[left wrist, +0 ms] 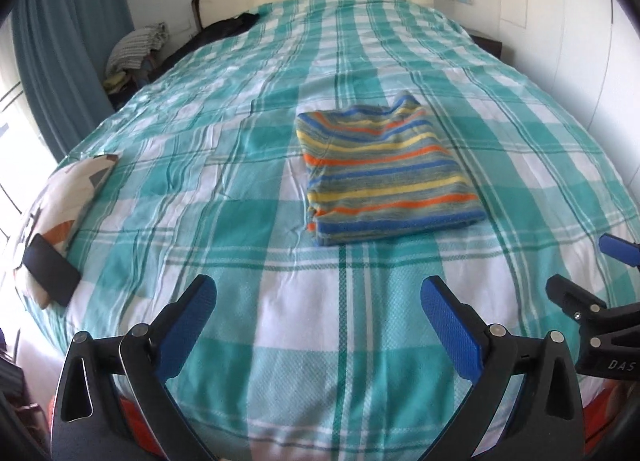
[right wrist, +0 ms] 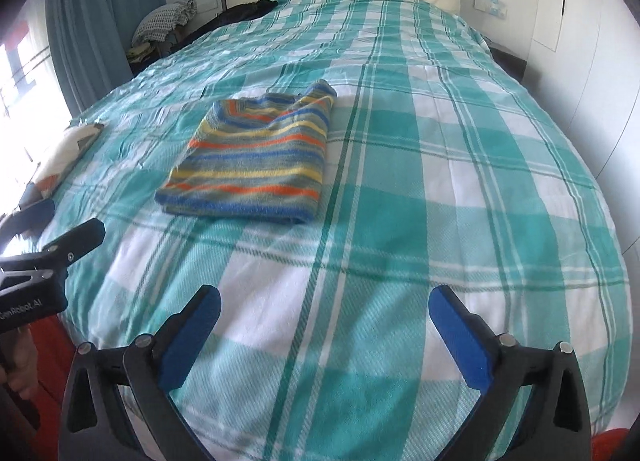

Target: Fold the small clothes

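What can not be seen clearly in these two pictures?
- Pile beside the bed, both views: too small and far to tell its items.
- Dark cloth at the headboard: too small to name.
- Phone, left view: screen dark; in the right view the frame edge cuts it off.
- Shirt: folded, so its inner layers and underside are hidden.
- Right tool, left view: body cut off by the edge.

Black grippers [left wrist: 318, 293], blue-padded jaws
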`<move>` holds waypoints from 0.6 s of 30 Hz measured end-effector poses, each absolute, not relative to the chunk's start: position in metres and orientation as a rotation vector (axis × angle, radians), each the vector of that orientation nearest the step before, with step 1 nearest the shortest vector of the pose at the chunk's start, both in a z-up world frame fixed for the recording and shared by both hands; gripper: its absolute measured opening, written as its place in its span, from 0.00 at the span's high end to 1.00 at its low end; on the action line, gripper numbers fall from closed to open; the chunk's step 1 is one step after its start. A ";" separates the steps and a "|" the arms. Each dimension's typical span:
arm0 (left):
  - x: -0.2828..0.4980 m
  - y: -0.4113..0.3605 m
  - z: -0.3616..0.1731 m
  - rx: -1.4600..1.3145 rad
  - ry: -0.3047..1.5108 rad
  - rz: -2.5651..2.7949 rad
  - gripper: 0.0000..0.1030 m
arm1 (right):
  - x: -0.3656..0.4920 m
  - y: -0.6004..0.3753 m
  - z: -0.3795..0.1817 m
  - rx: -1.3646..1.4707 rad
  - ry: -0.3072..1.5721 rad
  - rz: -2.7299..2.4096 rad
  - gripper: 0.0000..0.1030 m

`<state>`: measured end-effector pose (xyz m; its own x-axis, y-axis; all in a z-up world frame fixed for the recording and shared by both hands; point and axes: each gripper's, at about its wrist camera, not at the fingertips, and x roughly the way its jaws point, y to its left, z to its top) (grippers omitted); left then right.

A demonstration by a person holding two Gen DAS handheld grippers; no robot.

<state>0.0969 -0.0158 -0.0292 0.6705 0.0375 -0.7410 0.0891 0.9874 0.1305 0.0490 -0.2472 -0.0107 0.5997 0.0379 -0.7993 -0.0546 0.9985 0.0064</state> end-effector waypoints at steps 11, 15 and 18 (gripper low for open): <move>0.091 -0.009 -0.052 0.079 0.897 0.006 0.01 | 0.035 -0.250 -0.023 -0.024 0.936 0.048 0.01; 0.103 -0.011 -0.086 0.048 0.981 -0.028 0.01 | 0.036 -0.249 -0.040 -0.041 0.951 0.037 0.01; 0.113 -0.013 -0.125 0.051 1.091 -0.050 0.01 | 0.040 -0.247 -0.055 -0.067 0.971 0.025 0.01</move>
